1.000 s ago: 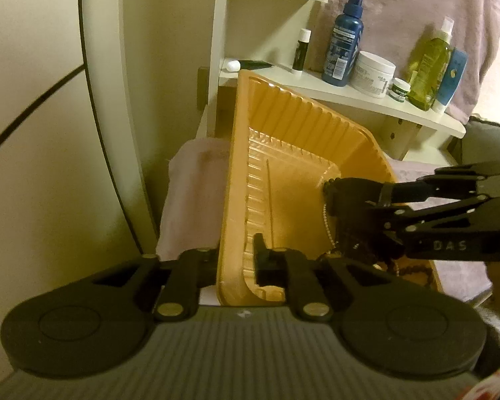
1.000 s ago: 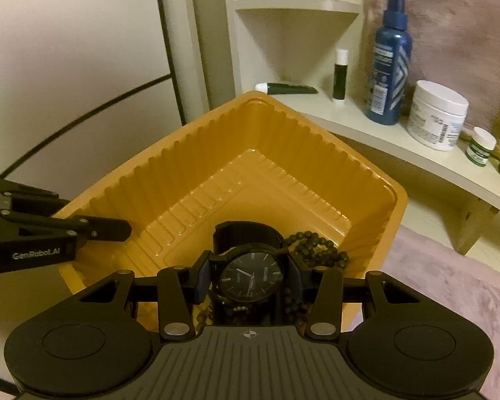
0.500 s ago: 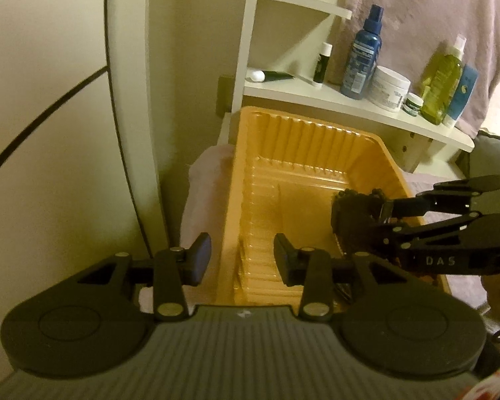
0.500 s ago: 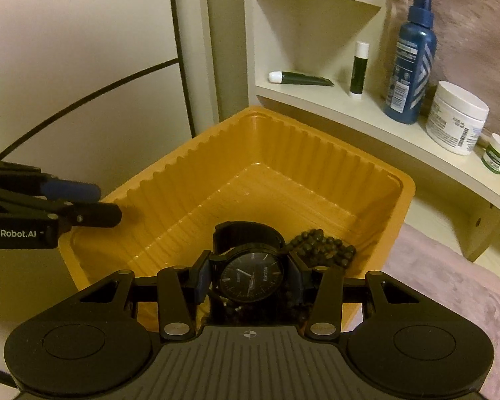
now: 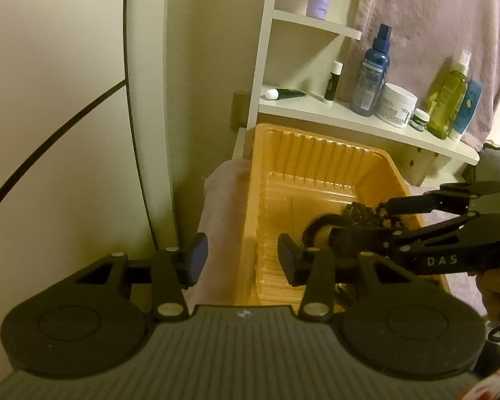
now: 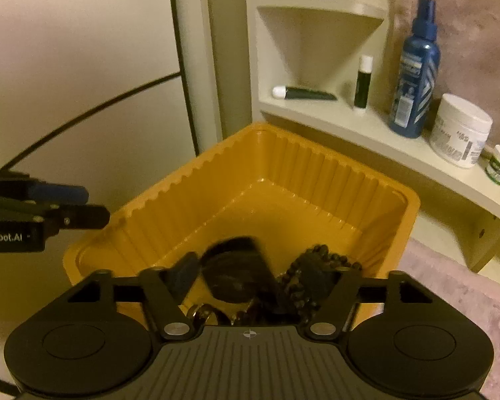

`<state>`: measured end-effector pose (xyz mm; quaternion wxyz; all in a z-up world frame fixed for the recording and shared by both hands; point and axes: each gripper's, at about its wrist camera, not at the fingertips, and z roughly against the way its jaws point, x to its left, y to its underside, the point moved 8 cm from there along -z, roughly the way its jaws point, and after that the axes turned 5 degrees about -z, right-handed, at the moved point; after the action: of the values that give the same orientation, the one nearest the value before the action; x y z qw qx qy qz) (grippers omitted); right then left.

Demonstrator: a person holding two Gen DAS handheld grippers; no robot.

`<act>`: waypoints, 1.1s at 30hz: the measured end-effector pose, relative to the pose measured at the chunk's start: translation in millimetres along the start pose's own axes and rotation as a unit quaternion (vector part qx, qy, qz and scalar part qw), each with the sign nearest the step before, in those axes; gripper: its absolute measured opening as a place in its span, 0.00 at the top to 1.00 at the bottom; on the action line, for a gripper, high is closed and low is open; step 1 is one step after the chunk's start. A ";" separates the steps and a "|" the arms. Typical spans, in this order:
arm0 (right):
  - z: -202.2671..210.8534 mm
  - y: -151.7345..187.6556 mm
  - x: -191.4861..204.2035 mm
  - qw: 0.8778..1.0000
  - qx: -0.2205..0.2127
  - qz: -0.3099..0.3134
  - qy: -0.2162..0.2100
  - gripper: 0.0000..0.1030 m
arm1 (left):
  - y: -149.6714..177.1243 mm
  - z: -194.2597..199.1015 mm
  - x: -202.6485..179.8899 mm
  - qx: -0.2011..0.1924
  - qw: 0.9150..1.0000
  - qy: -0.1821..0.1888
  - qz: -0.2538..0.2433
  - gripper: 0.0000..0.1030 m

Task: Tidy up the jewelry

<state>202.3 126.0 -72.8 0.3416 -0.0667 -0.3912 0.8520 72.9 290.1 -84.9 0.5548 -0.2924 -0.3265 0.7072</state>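
Observation:
An orange ribbed plastic tray [image 5: 316, 173] [image 6: 283, 173] sits on a pink cloth below a white shelf. My left gripper [image 5: 241, 260] is open and empty, its jaws either side of the tray's near left rim without touching it. My right gripper [image 6: 253, 275] is open over the tray's near end. A black wristwatch [image 6: 235, 275], motion-blurred, lies between its jaws, free of the pads. A black bead bracelet [image 6: 316, 266] [image 5: 366, 213] lies in the tray beside it. More jewelry shows under the gripper.
A white corner shelf [image 6: 366, 130] behind the tray holds a blue spray bottle [image 6: 415, 66], a white jar [image 6: 460, 130], a lip balm stick [image 6: 363, 81], a dark tube [image 6: 303, 93] and green bottles [image 5: 448, 100]. A cream wall panel stands at left.
My left gripper let go of the tray rim and drew back; the tilted tray settled flat. My right gripper opened and released the watch into the tray.

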 end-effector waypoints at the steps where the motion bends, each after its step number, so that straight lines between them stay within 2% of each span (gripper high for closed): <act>1: 1.5 -0.2 -1.4 1.000 -0.001 -0.003 0.002 0.32 | -0.3 0.5 0.0 0.000 1.000 0.000 0.000 0.57; 4: 9.7 0.2 -7.1 1.000 -0.007 -0.018 0.009 0.32 | -0.5 2.1 0.2 -0.002 1.000 -0.005 -0.002 0.54; 9: 32.2 8.8 -23.7 0.998 -0.018 -0.059 0.032 0.30 | -1.5 9.1 -3.6 -0.006 1.000 -0.016 -0.014 0.39; 14: 63.5 23.6 -47.4 0.990 -0.025 -0.123 0.058 0.25 | -2.4 18.7 -13.6 -0.011 0.999 -0.022 -0.028 0.14; 17: 82.9 30.9 -56.6 0.985 -0.029 -0.155 0.075 0.21 | -1.6 25.2 -21.5 -0.011 0.999 -0.024 -0.033 0.07; 23: 117.3 54.8 -68.0 0.973 -0.016 -0.207 0.104 0.19 | 0.1 41.0 -42.9 -0.017 0.999 -0.017 -0.035 0.00; 29: 147.4 81.7 -79.3 0.965 -0.004 -0.233 0.117 0.19 | 6.2 53.6 -68.8 -0.013 0.999 -0.011 -0.047 0.00; 33: 166.4 99.0 -83.5 0.963 0.003 -0.238 0.127 0.19 | 14.4 57.1 -86.0 0.003 0.999 0.001 -0.042 0.00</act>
<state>149.7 -75.9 -42.2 0.5820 -0.0787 -0.3467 0.7314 38.4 195.8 -56.6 0.5854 -0.2773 -0.3360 0.6837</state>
